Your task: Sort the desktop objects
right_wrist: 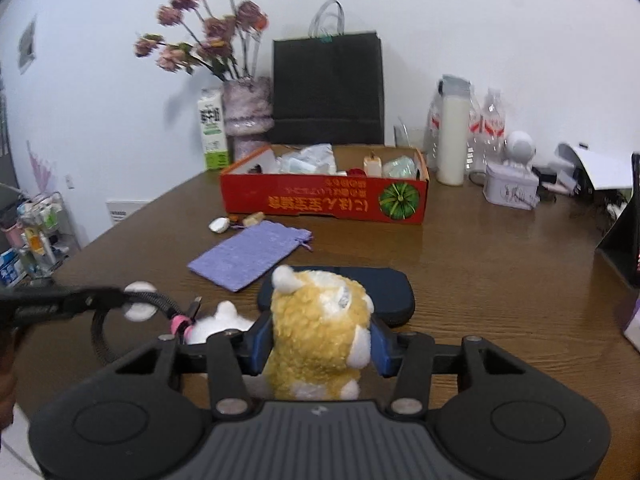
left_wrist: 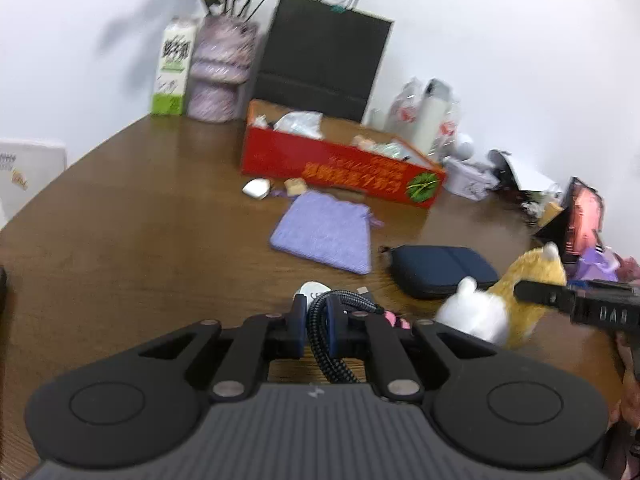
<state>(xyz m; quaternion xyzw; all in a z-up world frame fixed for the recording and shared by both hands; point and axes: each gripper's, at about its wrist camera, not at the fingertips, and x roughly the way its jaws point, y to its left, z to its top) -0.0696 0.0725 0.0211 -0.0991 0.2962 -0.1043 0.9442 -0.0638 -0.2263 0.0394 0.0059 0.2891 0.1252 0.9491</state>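
Two grippers work over a wood-grain table (right_wrist: pixel 500 264). A matte black paper bag (right_wrist: pixel 328 88) stands at the wall behind a long red cardboard box (right_wrist: pixel 320 202) printed with upside-down yellow characters and a green pumpkin. A flat navy pouch (left_wrist: pixel 444 270) lies beside a woven lilac drawstring bag (left_wrist: pixel 322 234). The right gripper (right_wrist: pixel 320 346) clasps a fluffy yellow-and-white plush toy (right_wrist: pixel 320 332) just above the table. The left gripper (left_wrist: pixel 318 314), nearly closed, pinches a braided black cable (left_wrist: pixel 328 332). Only the right view shows the cable's pink band (right_wrist: pixel 179 325).
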